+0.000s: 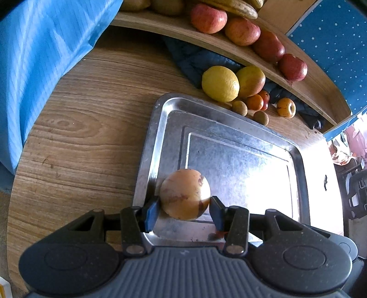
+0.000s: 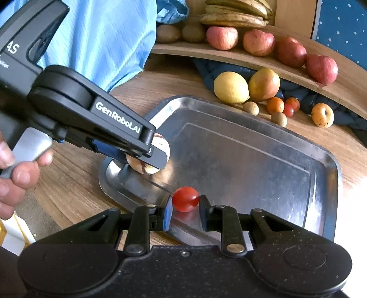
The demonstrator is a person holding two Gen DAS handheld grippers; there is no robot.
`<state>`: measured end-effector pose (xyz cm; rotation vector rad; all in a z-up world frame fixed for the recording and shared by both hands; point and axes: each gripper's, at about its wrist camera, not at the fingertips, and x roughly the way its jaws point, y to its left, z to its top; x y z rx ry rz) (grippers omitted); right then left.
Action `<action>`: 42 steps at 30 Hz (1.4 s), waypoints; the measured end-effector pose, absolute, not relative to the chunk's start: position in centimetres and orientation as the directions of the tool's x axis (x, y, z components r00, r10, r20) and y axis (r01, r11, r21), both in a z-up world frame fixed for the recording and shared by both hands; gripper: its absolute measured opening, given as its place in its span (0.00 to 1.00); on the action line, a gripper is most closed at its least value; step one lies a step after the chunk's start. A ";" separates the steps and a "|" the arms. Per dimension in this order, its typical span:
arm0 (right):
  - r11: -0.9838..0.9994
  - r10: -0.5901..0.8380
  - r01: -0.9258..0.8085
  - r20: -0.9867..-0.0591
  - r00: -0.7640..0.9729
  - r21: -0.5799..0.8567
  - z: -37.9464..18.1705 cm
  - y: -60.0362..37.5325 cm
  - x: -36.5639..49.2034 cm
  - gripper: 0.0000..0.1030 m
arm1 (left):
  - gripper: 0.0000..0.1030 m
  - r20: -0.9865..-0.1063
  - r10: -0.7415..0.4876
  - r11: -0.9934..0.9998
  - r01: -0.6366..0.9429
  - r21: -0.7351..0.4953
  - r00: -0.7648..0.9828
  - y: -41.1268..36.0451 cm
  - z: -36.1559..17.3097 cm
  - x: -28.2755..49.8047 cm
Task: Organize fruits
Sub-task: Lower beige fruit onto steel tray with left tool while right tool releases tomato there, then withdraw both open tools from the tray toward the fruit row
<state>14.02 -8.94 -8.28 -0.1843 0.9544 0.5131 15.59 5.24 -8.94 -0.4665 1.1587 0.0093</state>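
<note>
Left wrist view: left tongs (image 1: 184, 207) clenched on a round tan-orange fruit with brown blotches (image 1: 185, 194), held low over the near-left corner of the rectangular steel tray (image 1: 229, 149); can't tell if it touches the tray floor. Tray sits on the wood-grain table (image 1: 91, 137) and shows no other fruit in this view. Beyond the far rim, loose on the table: a yellow lemon (image 1: 220, 83), a yellow-red mango-like fruit (image 1: 251, 81), small orange citrus (image 1: 255, 102), two small brown round fruits (image 1: 239, 108) and a spotted yellow fruit (image 1: 286, 107). Red apples (image 1: 243, 31) line the curved wooden shelf (image 1: 160, 25) above.

Right wrist view: right tongs (image 2: 185, 205) clenched on a small red cherry tomato (image 2: 185, 199) over the tray's near edge. Left tongs (image 2: 146, 158) come in from the left, a hand (image 2: 16, 169) on the handle. Brown-spotted bananas (image 2: 236, 13) sit on the shelf.

Progress, judged: early. The first two pieces are only arriving at the tray, neither released; the loose pile on the table is left to move.
</note>
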 end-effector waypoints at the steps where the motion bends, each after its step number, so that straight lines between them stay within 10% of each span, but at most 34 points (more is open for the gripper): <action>1: 0.866 0.336 -0.494 -0.816 0.471 0.072 -8.2 -9.0 14.0 0.26 | 0.49 -0.882 -0.226 0.906 -0.244 -0.347 0.413 5.2 -8.9 15.5; 9: 0.873 0.337 -0.480 -0.812 0.477 0.081 -8.3 -9.3 13.6 0.29 | 0.57 -0.884 -0.196 0.907 -0.263 -0.327 0.424 5.0 -8.1 14.2; 24: 0.892 0.355 -0.438 -0.771 0.528 0.111 -6.4 -12.2 12.0 0.75 | 0.91 -0.903 -0.076 0.960 -0.215 -0.182 0.422 4.7 -5.1 10.1; 42: 0.946 0.235 -0.319 -0.804 0.546 0.060 -5.0 -16.3 11.0 0.99 | 0.98 -0.946 0.056 0.980 -0.197 -0.008 0.319 3.0 -4.7 9.2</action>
